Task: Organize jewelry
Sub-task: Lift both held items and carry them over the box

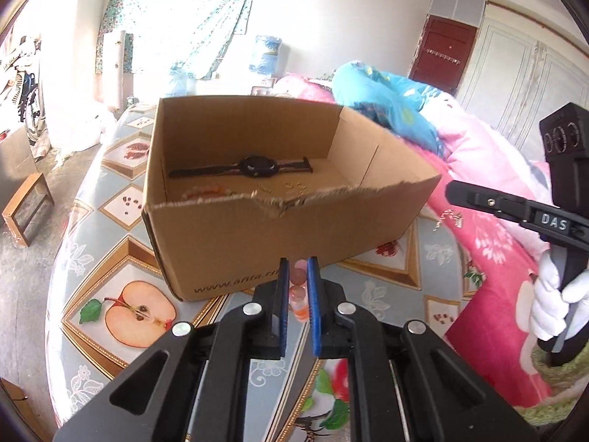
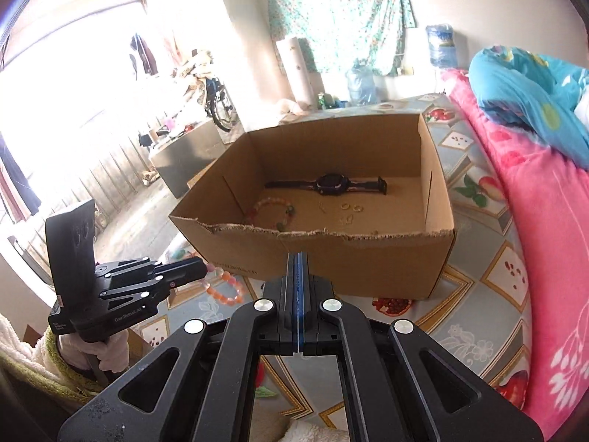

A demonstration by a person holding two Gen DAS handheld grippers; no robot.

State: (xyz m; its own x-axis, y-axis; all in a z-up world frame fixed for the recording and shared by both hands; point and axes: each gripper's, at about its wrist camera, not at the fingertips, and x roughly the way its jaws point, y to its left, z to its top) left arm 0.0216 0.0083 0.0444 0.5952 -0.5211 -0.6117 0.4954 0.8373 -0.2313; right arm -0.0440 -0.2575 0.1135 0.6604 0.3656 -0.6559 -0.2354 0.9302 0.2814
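An open cardboard box (image 1: 257, 228) (image 2: 331, 261) stands on the bed. Inside it lie a black watch (image 1: 257, 166) (image 2: 331, 183), a bead bracelet (image 2: 272, 213) and small gold rings (image 2: 349, 208). My left gripper (image 1: 298, 263) (image 2: 204, 267) is in front of the box's near wall. It is shut on a pink and orange bead bracelet (image 1: 299, 294) (image 2: 226, 289) that hangs from its blue pads. My right gripper (image 2: 298, 256) (image 1: 451, 193) is shut, to the right of the box. A small silvery thing (image 1: 447, 219) shows just under its tip; I cannot tell whether it is held.
The bed wears a fruit-patterned cover (image 1: 121, 313). A pink blanket (image 2: 533, 202) and a blue quilt (image 1: 386, 99) are piled along its right side. On the floor to the left are a wooden stool (image 1: 25, 206) and a metal cabinet (image 2: 191, 151).
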